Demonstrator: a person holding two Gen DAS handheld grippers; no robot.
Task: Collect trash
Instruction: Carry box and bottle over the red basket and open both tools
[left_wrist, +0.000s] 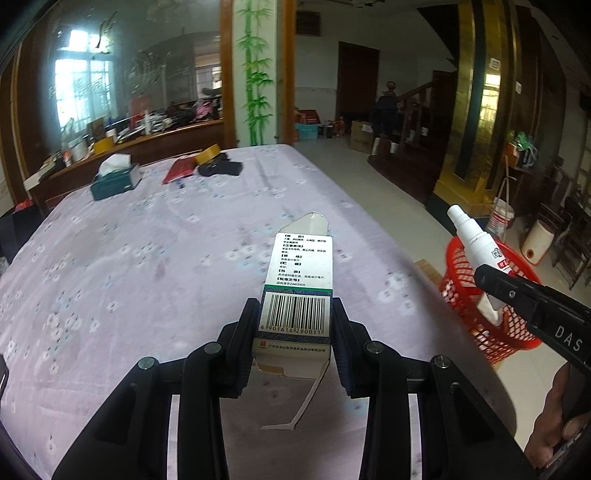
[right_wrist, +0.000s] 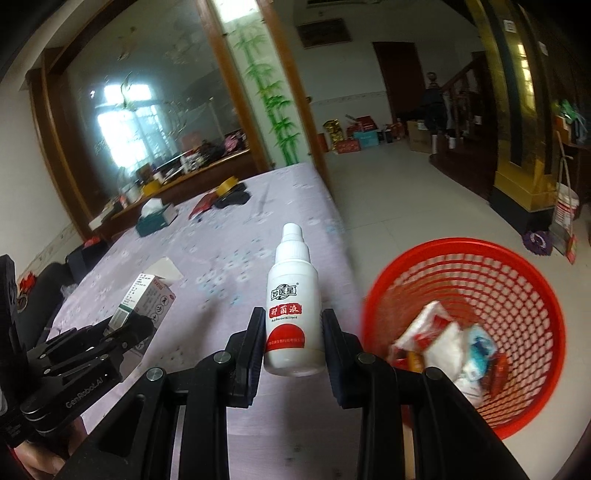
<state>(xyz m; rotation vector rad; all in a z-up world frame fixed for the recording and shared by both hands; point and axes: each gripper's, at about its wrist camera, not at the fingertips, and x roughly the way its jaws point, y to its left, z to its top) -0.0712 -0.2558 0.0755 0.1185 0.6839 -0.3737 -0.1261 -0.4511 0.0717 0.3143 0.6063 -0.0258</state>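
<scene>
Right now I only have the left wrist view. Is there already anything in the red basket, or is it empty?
Observer: Not empty. The right wrist view looks down into the red basket, and crumpled wrappers lie at its bottom.
Operator: Is the white bottle held squarely?
Observer: Yes. The right claw grips the white bottle on its lower half, with the label facing the camera and the cap pointing away.
Operator: What can you see on my box?
Observer: The side face of the box, hidden from you, carries small black pictograms.
</scene>
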